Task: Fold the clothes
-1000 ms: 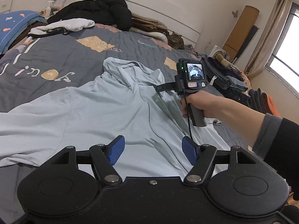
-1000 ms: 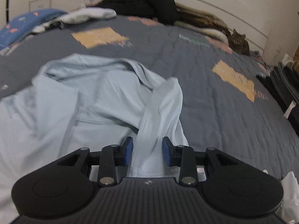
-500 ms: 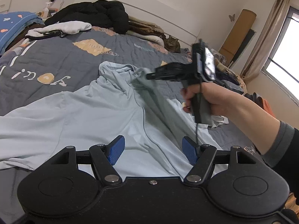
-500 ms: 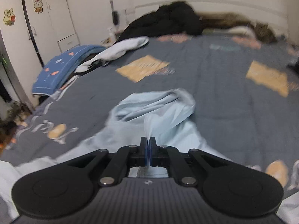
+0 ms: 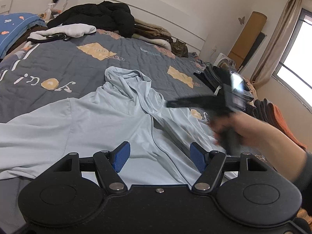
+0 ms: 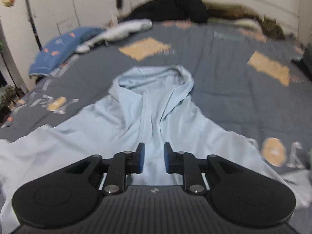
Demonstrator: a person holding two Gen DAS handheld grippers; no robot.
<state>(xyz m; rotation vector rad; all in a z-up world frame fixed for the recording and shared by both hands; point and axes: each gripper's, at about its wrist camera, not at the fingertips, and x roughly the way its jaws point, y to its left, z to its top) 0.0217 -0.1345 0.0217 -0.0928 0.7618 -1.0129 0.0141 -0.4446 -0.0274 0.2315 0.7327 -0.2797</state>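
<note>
- The pale blue hoodie lies front up on the bed, hood toward 12 o'clock, zip running down the middle toward the cameras. Spread flat like this, it is laid out ready for folding, in my judgement.
- One sleeve reaches off toward 9 o'clock in the left wrist view; the side at 3 o'clock is bunched in diagonal creases and likely needs straightening.
- The right gripper is above the chest, below the hood; its jaws are opening, nothing pinched between them, cloth seen only beneath.
- The left gripper hovers over the lower front, jaws wide apart, holding nothing, apparently waiting.
- The right hand is motion-blurred at 3 o'clock.
- A cat sits near the headboard at 1 o'clock, well apart; a black jacket lies at 12 o'clock.
</note>
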